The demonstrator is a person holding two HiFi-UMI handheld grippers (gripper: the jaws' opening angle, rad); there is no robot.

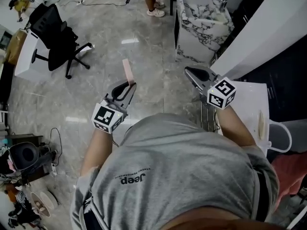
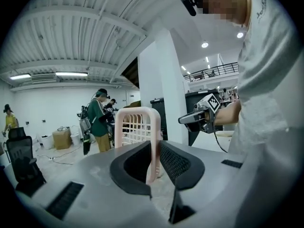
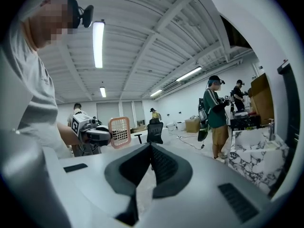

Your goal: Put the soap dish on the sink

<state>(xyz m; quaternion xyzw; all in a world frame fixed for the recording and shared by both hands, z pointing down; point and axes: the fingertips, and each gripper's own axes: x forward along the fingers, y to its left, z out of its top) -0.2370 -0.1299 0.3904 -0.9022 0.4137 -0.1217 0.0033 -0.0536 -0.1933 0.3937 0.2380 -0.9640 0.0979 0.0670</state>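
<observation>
The left gripper (image 1: 127, 86) pinches the pink soap dish (image 1: 127, 71) by one edge, upright, above the floor (image 1: 144, 42). The right gripper (image 1: 191, 73) is pressed together (nothing in it). The marble sink (image 1: 204, 30) stands far right.

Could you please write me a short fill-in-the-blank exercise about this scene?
The left gripper is shut on the soap dish, whose colour is ____.
The right gripper has its jaws together, holding ____.
The sink has a ____ finish.
The office chair is ____.
Missing words: pink, nothing, marble, black.
</observation>
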